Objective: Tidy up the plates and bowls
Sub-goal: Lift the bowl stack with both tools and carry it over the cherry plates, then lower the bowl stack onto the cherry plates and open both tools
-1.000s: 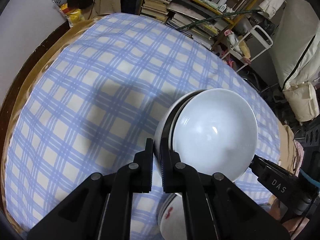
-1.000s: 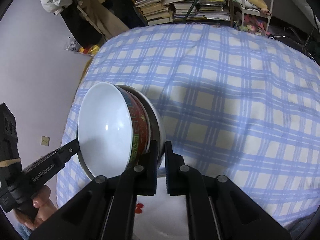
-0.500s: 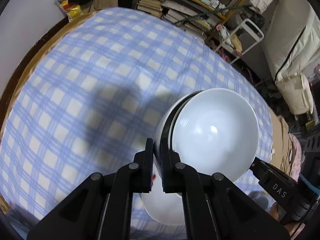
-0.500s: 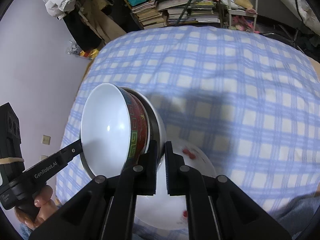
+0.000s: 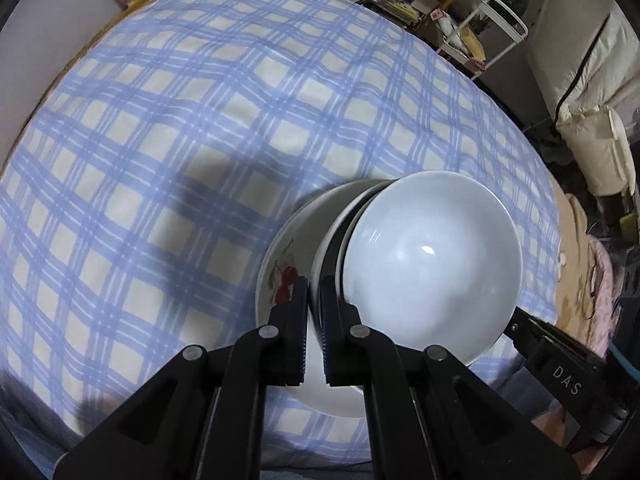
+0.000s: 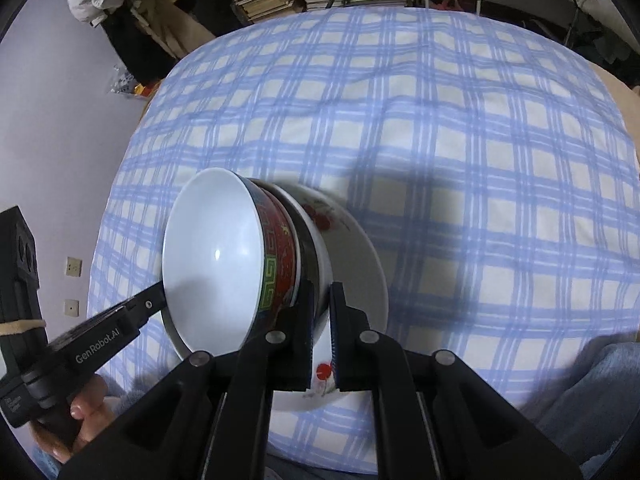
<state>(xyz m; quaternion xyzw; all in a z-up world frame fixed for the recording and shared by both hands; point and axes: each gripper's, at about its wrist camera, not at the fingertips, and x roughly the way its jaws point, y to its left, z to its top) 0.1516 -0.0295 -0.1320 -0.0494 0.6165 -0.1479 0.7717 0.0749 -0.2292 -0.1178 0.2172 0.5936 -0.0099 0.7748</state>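
**Bowl stack held above the cherry plate, set-down not yet made**

A nested stack of bowls [image 5: 432, 264] is held from both sides, low and right of centre in the left wrist view. The left gripper [image 5: 314, 308] is clamped narrow on the stack's near rim at lower centre, and the right gripper [image 6: 320, 316] is closed just as narrowly on the opposite rim, low in the middle of its own view. From the right wrist, a white inside is seen on the top bowl, a red patterned band on its outside, with a dark bowl and a white one nested beneath.

Directly under the stack, a white plate with red cherries [image 6: 352, 240] lies on the blue checked cloth [image 5: 200, 120], which fills the centre and upper part of both frames. Whether stack and plate are touching cannot be told; the stack is seen tilted.

The gathering of the bowls is judged done. Still left, it seems: the stack is to be lowered onto the plate and both grips released. No other dishes are shown on the cloth.
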